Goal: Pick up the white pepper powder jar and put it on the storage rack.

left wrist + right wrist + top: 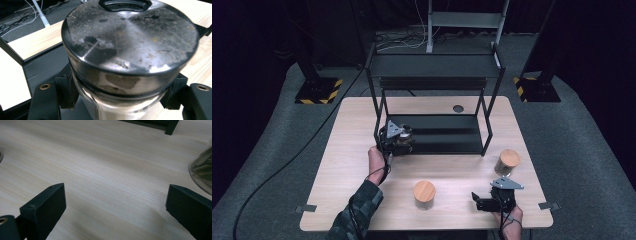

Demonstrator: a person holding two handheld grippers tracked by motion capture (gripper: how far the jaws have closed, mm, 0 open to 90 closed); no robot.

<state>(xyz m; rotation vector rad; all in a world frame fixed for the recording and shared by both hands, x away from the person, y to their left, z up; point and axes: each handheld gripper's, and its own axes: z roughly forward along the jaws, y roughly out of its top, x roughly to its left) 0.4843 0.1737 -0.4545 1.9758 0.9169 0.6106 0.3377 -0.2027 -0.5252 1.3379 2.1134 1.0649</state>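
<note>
Left gripper view: left gripper fingers clamp the upright metal-lidded jar, lid up.

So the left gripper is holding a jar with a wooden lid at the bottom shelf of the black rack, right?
Not quite. The jar held in the left gripper has a dark metal lid, as the left gripper view shows. It is at the bottom shelf of the black rack.

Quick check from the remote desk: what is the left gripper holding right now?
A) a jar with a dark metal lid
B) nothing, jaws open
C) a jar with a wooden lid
A: in the left gripper view both pads clamp the metal-lidded jar below its lid.
</note>
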